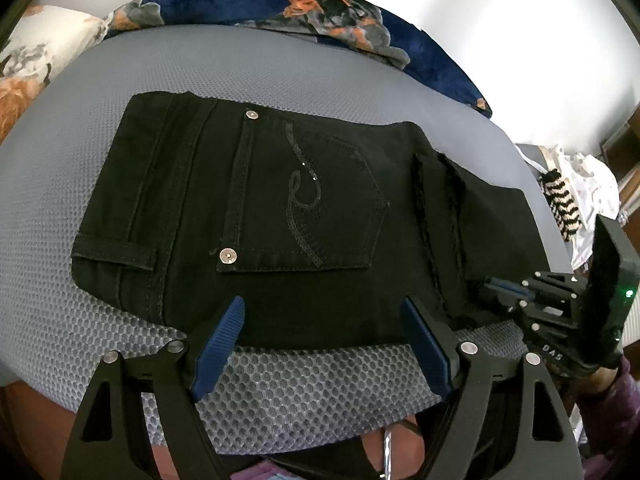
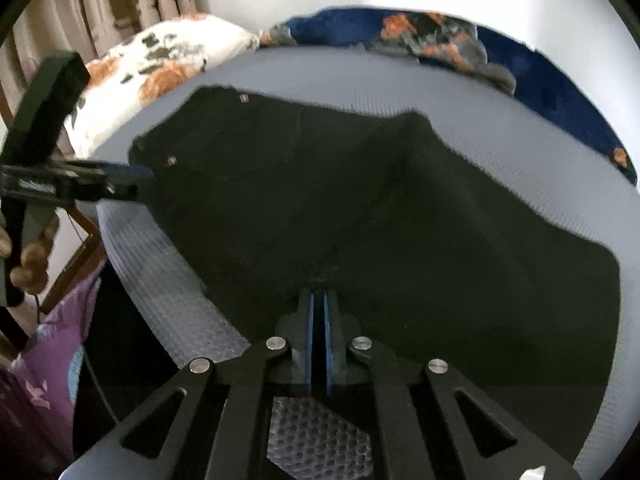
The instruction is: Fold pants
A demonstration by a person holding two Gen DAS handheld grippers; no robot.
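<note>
Black denim pants lie folded flat on a grey mesh-covered bed, back pocket up w/ two metal rivets. Far left, a floral pillow; along the far edge a navy blanket w/ orange flowers. The left hand-held gripper hovers at the near hem, blue pads spread wide, nothing between them. Right of it, the right hand-held gripper has its pads pressed together at the pants' near edge, prob. pinching fabric, though motion blur hides the contact. Far right, a striped knit item.
</note>
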